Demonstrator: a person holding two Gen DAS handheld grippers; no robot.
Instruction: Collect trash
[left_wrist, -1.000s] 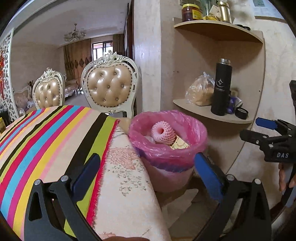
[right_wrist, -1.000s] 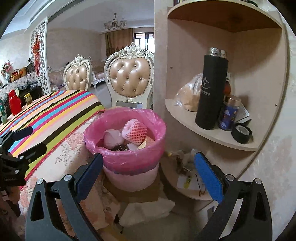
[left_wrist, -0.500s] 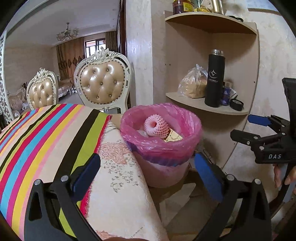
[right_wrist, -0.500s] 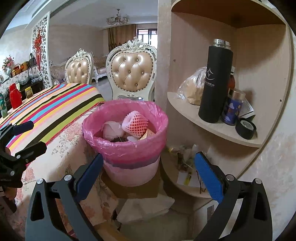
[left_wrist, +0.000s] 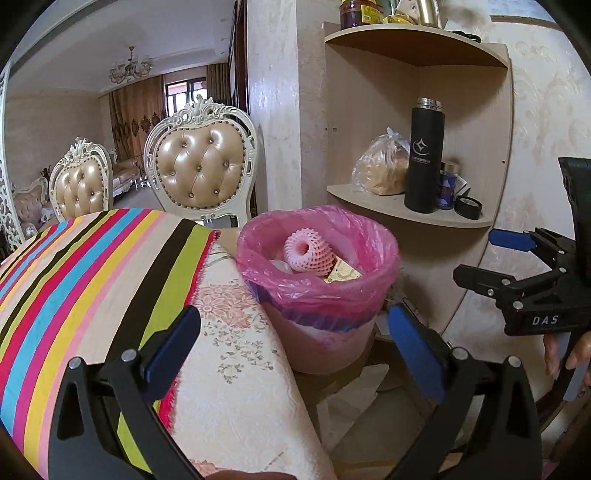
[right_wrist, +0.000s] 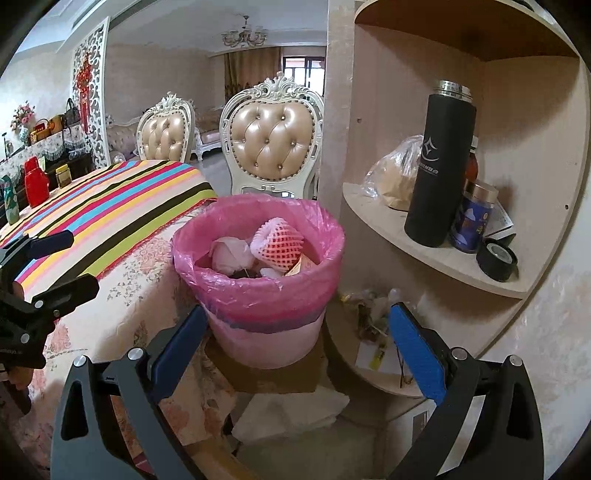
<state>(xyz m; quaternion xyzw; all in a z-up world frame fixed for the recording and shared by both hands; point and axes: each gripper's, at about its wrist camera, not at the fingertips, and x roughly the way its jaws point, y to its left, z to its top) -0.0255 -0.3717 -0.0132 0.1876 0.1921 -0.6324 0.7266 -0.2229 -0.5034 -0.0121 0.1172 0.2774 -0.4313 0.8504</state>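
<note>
Though partly hidden, trash inside bin

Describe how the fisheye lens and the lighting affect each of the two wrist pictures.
Left wrist view: black vignette at the corners, the shelf edge bows, daylight from the far window is soft, bin sharp. Right wrist view: same dark corners, curved wall, the shelf recess shadowed, a mild sheen on the flask, no motion blur.
</note>
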